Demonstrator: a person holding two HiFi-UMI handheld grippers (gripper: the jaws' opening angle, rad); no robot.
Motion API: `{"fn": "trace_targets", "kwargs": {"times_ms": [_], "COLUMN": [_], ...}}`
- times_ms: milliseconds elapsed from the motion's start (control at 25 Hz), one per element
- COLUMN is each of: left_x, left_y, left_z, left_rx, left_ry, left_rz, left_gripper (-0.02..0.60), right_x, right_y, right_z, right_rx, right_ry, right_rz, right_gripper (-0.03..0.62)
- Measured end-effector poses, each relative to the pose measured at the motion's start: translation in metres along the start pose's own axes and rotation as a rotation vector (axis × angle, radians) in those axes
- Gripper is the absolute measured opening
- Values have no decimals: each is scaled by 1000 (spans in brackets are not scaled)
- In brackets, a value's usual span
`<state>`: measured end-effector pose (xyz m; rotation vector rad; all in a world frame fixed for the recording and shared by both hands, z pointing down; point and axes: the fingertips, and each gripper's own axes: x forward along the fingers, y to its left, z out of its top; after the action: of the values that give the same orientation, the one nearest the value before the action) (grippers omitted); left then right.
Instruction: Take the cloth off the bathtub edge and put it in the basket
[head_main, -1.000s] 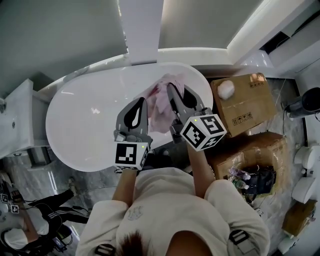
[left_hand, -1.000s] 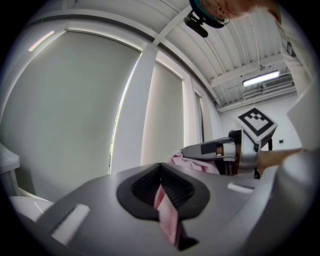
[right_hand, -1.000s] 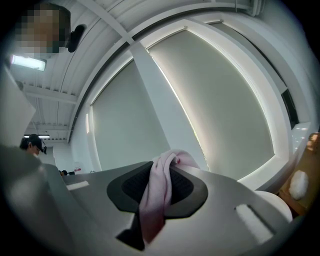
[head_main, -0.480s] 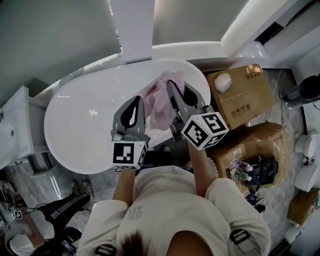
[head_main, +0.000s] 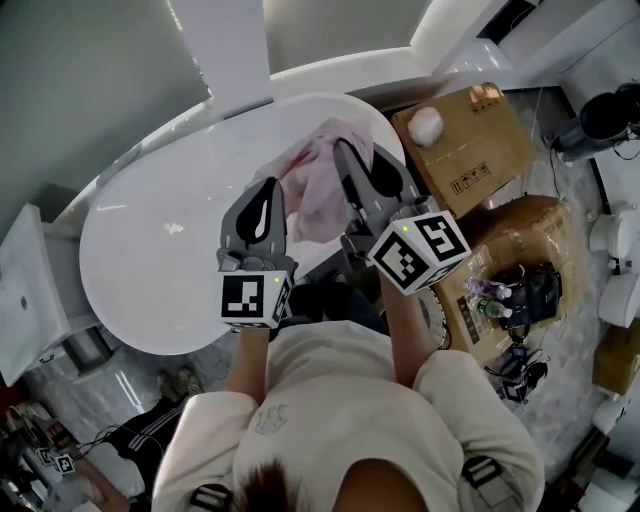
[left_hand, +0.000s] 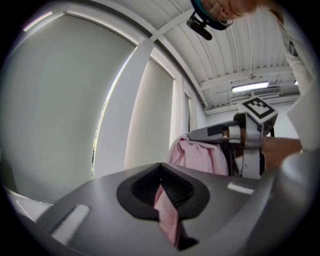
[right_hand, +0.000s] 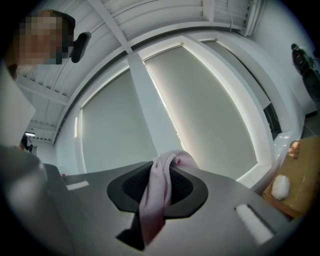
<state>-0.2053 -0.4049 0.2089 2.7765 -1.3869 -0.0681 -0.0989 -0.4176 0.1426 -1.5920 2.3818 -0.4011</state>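
A pink cloth (head_main: 312, 192) hangs bunched in the air over the white bathtub (head_main: 160, 250), stretched between my two grippers. My left gripper (head_main: 268, 195) is shut on one end; in the left gripper view a pink strip (left_hand: 167, 216) is pinched in the left gripper (left_hand: 165, 200). My right gripper (head_main: 366, 168) is shut on the other end, and a twisted strip of cloth (right_hand: 156, 192) runs through the right gripper (right_hand: 155, 197). From the left gripper view I also see the right gripper (left_hand: 235, 145) with the cloth (left_hand: 200, 156) bunched against it. No basket is clearly visible.
Cardboard boxes (head_main: 462, 150) stand right of the tub, with a pale round object (head_main: 427, 124) on the top one. A dark bag-like thing with bottles (head_main: 510, 295) lies lower right. A white column (head_main: 220, 50) rises behind the tub. A person's legs (head_main: 150, 430) show lower left.
The view has swung, so the tub sits more to the left and the boxes higher. Both grippers keep the cloth pinched and hold about the same spacing.
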Motion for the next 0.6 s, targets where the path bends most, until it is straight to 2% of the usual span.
{"fn": "trace_targets", "kwargs": {"times_ms": [320, 600], "left_x": [14, 14], "left_y": [-46, -90], "left_z": [1, -2], "left_rx": [10, 21], "left_ry": [4, 8], "left_rz": [-123, -189], "left_gripper": [9, 9], "right_x": [-42, -91], "right_y": [-26, -42], "right_z": [19, 31], "right_rx": [-8, -26], "right_ry": [-46, -75], "right_rz": [-112, -185], "right_gripper": [61, 61]}}
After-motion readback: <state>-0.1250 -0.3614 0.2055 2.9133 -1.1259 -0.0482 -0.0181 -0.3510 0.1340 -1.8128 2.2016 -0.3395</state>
